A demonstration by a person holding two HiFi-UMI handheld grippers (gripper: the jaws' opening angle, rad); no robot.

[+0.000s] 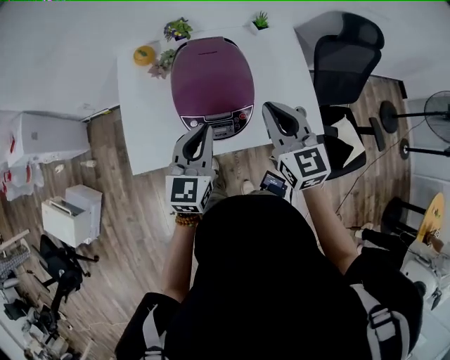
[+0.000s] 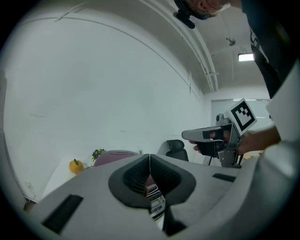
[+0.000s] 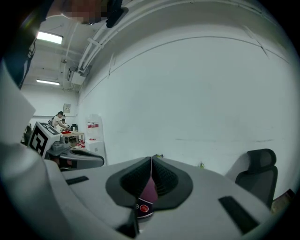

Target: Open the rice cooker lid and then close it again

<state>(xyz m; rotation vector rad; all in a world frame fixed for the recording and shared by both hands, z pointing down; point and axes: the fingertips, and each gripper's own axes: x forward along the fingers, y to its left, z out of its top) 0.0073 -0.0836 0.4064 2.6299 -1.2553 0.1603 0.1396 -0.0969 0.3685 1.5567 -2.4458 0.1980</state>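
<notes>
The purple rice cooker [image 1: 211, 83] stands on the white table [image 1: 144, 119] with its lid down and its control panel [image 1: 225, 126] toward me. My left gripper [image 1: 205, 129] hovers at the table's near edge, just left of the panel, jaws shut and empty. To the panel's right my right gripper [image 1: 271, 110] is over the table's near right part, also shut on nothing. In the left gripper view the closed jaws [image 2: 149, 161] point at the cooker [image 2: 115, 156]. The right gripper view shows its closed jaws [image 3: 151, 165] with the cooker's front [image 3: 147, 196] behind them.
An orange [image 1: 144, 55] and small potted plants [image 1: 178, 29] [image 1: 260, 21] sit at the table's far side. A black office chair [image 1: 346, 60] stands right of the table, a fan [image 1: 437, 112] farther right. White boxes [image 1: 70, 214] lie on the wooden floor at left.
</notes>
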